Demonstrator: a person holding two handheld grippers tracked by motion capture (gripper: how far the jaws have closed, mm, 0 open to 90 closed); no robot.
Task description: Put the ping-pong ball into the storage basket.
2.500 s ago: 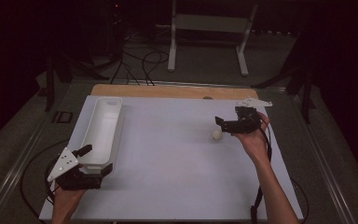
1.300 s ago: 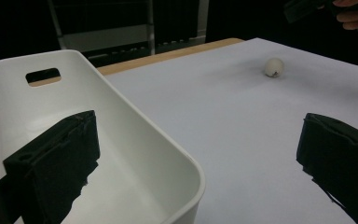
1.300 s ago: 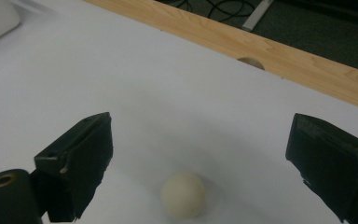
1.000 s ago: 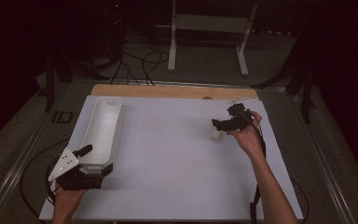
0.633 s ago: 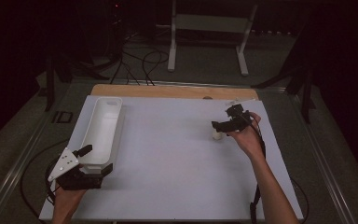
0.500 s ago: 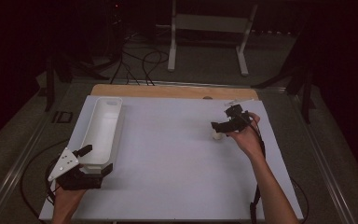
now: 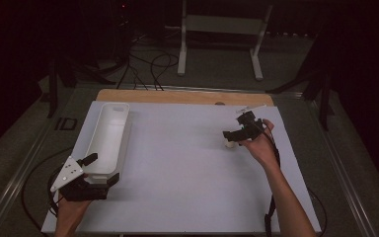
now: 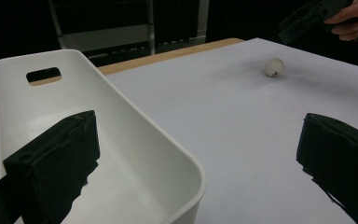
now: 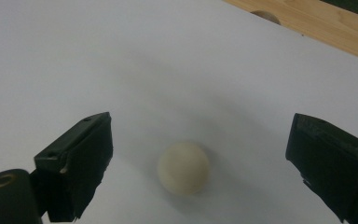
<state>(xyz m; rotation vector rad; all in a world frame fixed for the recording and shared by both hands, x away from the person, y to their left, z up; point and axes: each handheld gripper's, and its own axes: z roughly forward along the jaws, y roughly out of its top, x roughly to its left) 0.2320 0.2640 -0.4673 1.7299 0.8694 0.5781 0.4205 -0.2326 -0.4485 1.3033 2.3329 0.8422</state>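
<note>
- The small cream-white ball (image 9: 183, 167) lies on the white tabletop (image 7: 177, 163), well to the right of the long white plastic bin (image 7: 106, 140) and nearer the far wooden edge strip (image 7: 177, 96) than the near edge.
- Compared with the earlier high-view pictures, the right tongs (image 7: 233, 138) have closed in on the ball: they were farther from it and held higher, and now they hang just over it, tipped down toward it.
- In the right gripper view the right tongs stand wide apart, released, with the ball on the tabletop between the two black jaws and touching neither.
- The ball itself has not shifted relative to the bin across those pictures; only the right hand (image 7: 259, 145) has moved.
- The left tongs (image 8: 200, 158) have not moved. They are spread wide over the near end of the bin, one jaw inside it and the other outside over the tabletop; neither pad can be seen pressing on the wall.
- The bin sits where it was, its handle slot (image 8: 43, 74) at the far end, and it looks empty inside.
- My reading: the approach is finished and the grasp is about to start. The jaws need to drop a little and clench around the ball's middle.
- A round ball could roll off if one jaw touches first, so an even squeeze seems wise before carrying it toward the bin.
</note>
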